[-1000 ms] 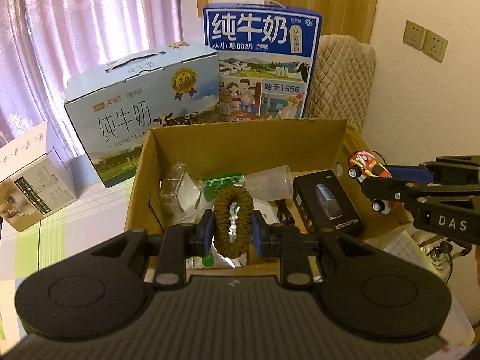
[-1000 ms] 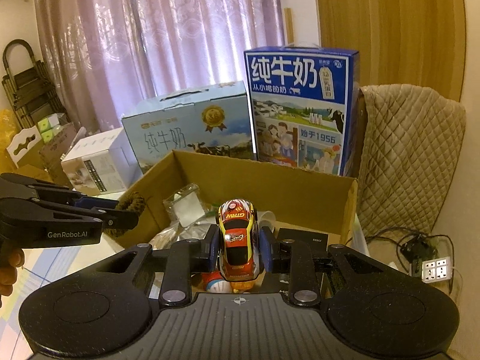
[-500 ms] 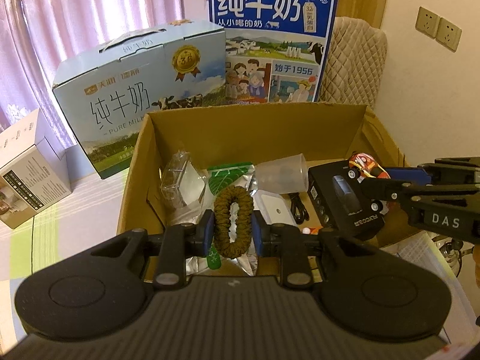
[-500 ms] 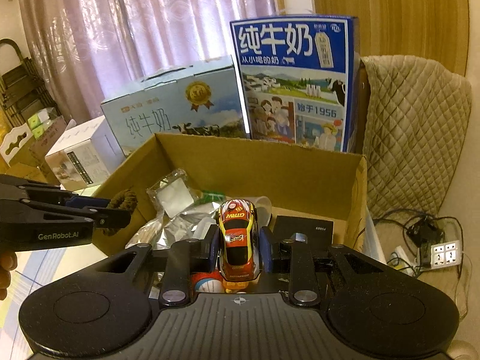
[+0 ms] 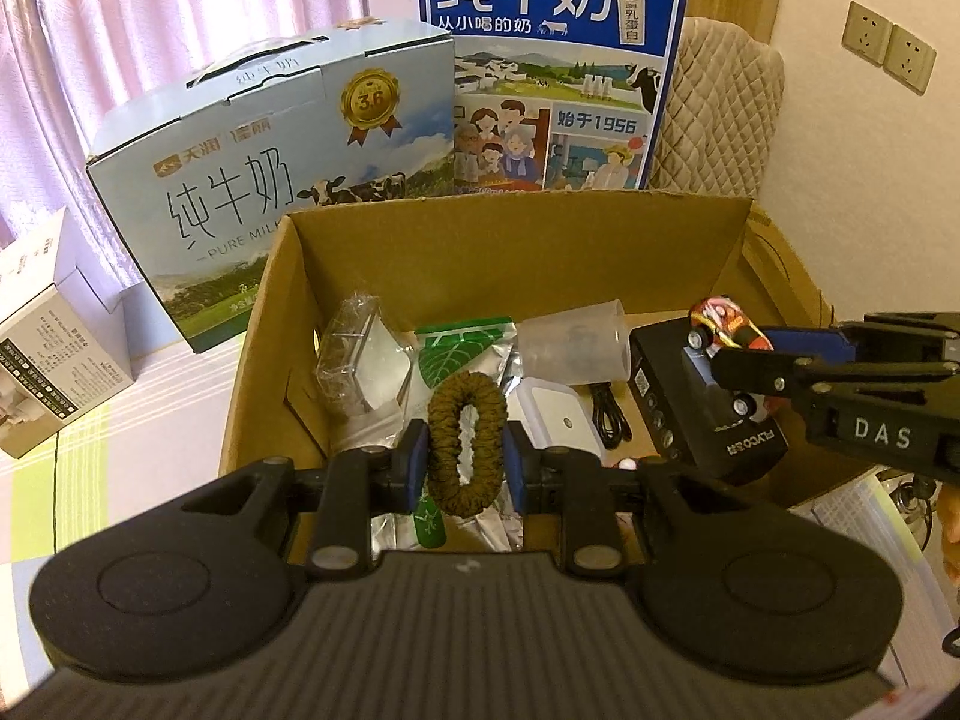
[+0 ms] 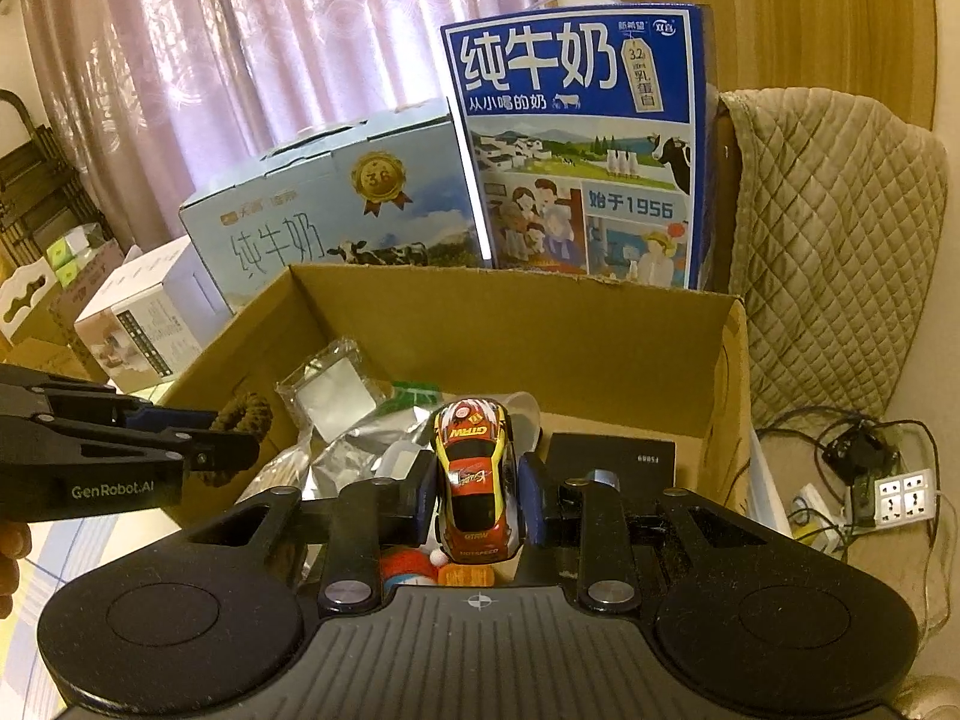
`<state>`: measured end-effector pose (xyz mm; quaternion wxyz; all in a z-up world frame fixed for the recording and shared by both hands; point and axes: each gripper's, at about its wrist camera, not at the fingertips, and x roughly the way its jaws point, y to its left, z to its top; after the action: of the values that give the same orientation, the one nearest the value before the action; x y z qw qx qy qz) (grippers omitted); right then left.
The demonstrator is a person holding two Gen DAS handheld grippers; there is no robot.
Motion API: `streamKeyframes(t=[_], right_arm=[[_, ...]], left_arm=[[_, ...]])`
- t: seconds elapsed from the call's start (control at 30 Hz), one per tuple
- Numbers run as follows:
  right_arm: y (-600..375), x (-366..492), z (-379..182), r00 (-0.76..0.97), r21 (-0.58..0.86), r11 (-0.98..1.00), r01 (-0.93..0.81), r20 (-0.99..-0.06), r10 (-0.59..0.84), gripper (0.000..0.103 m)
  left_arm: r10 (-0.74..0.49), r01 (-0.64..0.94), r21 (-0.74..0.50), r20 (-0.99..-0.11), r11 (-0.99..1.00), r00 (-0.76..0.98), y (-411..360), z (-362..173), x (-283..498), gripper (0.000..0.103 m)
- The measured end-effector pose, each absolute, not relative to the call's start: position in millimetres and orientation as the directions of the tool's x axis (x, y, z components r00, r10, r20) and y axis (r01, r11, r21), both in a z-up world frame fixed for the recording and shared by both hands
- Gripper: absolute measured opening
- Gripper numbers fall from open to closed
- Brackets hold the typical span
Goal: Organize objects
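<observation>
My left gripper (image 5: 467, 456) is shut on a brown fabric hair tie (image 5: 467, 441) and holds it above the near edge of the open cardboard box (image 5: 516, 240). My right gripper (image 6: 477, 495) is shut on a red and yellow toy car (image 6: 477, 474) above the box's right side. The car also shows in the left wrist view (image 5: 723, 324), over a black boxed device (image 5: 714, 414). The hair tie shows in the right wrist view (image 6: 240, 426) at the left. The box holds a clear plastic pack (image 5: 357, 360), a green leaf pouch (image 5: 462, 348), a clear cup (image 5: 573, 348), a white case (image 5: 561, 423) and a black cable (image 5: 609, 417).
Two milk cartons stand behind the box, a pale blue one (image 5: 264, 180) and a tall dark blue one (image 5: 552, 66). A small white carton (image 5: 48, 336) sits at the left on the striped cloth. A quilted chair back (image 6: 834, 252) and a power strip with cables (image 6: 900, 492) lie to the right.
Both grippers have moved forward and lower toward the box, which now looks larger. The hair tie and toy car stay gripped.
</observation>
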<state>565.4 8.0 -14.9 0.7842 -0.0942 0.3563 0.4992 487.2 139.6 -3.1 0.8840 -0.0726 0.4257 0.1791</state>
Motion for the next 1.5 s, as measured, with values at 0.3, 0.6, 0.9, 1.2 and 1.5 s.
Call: streamKeyframes(t=[0.3, 0.6, 0.9, 1.2, 1.5], right_arm=[[8, 571, -8, 0.278, 0.233, 0.501, -0.833, -0.606, 0.745, 0.067], [0, 573, -13, 0.286, 0.236, 0.527, -0.817, -0.628, 0.724, 0.068], [-12, 569, -11, 0.299, 0.237, 0.547, -0.803, -0.634, 0.713, 0.074], [-38, 546, 1, 0.299, 0.255, 0.550, -0.795, -0.624, 0.722, 0.084], [-71, 516, 17, 0.334, 0.223, 0.570, -0.791, -0.623, 0.707, 0.087]], left_arm=[[0.256, -0.378, 0.029, -0.782, 0.926, 0.568, 141, -7, 492, 0.026], [0.270, -0.383, 0.041, -0.779, 0.923, 0.566, 142, -7, 495, 0.033], [0.294, -0.382, 0.054, -0.739, 0.923, 0.606, 141, 7, 489, 0.092], [0.302, -0.391, 0.036, -0.703, 0.919, 0.644, 129, 28, 457, 0.100], [0.355, -0.438, 0.038, -0.650, 0.898, 0.671, 104, 56, 407, 0.102]])
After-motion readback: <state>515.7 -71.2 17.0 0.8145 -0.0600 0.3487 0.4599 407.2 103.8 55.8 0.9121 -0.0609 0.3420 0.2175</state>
